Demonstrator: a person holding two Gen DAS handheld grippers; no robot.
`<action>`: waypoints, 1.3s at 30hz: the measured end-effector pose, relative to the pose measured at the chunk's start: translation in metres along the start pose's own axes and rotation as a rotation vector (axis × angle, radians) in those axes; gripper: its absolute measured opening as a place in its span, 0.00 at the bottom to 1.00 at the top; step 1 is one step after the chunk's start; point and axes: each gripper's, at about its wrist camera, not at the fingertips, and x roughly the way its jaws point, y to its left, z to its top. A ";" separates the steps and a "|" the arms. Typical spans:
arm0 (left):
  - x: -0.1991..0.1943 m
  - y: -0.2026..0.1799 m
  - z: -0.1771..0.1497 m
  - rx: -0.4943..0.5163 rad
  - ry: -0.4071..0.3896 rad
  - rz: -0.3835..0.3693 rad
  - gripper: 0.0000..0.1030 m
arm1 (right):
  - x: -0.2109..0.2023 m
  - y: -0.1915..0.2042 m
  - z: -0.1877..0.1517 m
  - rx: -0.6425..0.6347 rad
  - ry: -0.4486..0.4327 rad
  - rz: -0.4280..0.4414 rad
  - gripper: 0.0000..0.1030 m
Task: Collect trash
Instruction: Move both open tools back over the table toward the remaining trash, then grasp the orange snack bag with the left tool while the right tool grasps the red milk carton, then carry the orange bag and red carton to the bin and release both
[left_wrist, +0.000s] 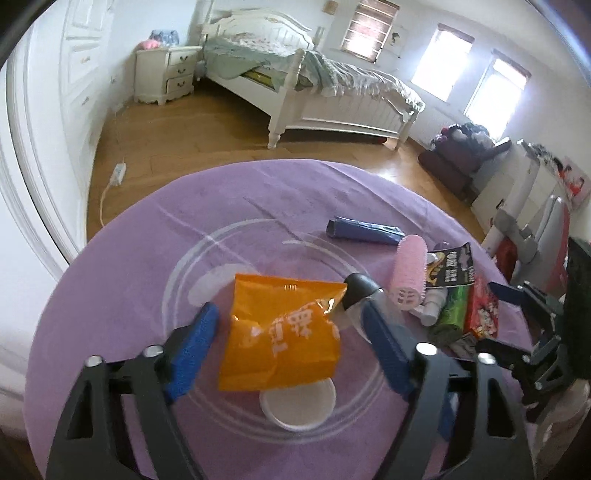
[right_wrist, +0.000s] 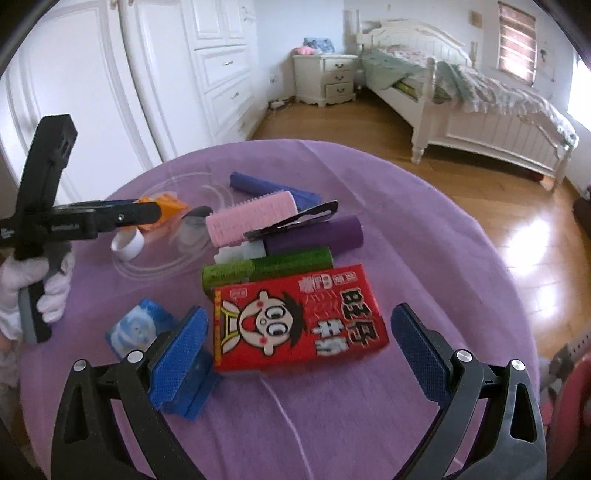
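Left tool (left_wrist: 286, 332): spread wide, blue pads either side of the orange snack wrapper (left_wrist: 280, 332), neither pad touching it as far as I can tell.
Right tool (right_wrist: 299, 350): spread wide, straddling the red milk carton (right_wrist: 299, 317) from its 6 o'clock side; holding nothing.
Orange snack wrapper: lies in the clear glass dish (left_wrist: 192, 266) on the purple worktop (left_wrist: 258, 192), its near edge over a white cap (left_wrist: 297, 408). It looks empty, crinkled, almost weightless; the foil will be slick and will crumple. Best taken by pinching across the puffed middle, not a flat corner.
Red milk carton: flat on the worktop, at 6 o'clock of the green roll (right_wrist: 266, 267). Thin card, probably drained and light; stiff along the edges, soft on the broad faces. Grip across the short sides so that it does not buckle.
Neighbours: pink hair roller (right_wrist: 251, 221), purple roll (right_wrist: 314, 234) and blue roll (right_wrist: 269, 188) crowd the carton's 12 o'clock; a blue-white sachet (right_wrist: 136, 330) sits at its 9 o'clock, just beside the right tool's left pad.
Risk: the wrapper may slide out as the pads close.
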 end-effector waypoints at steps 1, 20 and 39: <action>0.000 0.000 0.000 0.004 -0.004 0.008 0.63 | 0.002 0.000 0.001 0.000 0.004 0.001 0.95; -0.075 -0.012 -0.018 -0.048 -0.145 -0.141 0.45 | -0.095 -0.009 -0.040 0.366 -0.158 0.081 0.88; -0.124 -0.206 -0.064 0.170 -0.168 -0.419 0.45 | -0.279 -0.036 -0.161 0.622 -0.461 0.012 0.88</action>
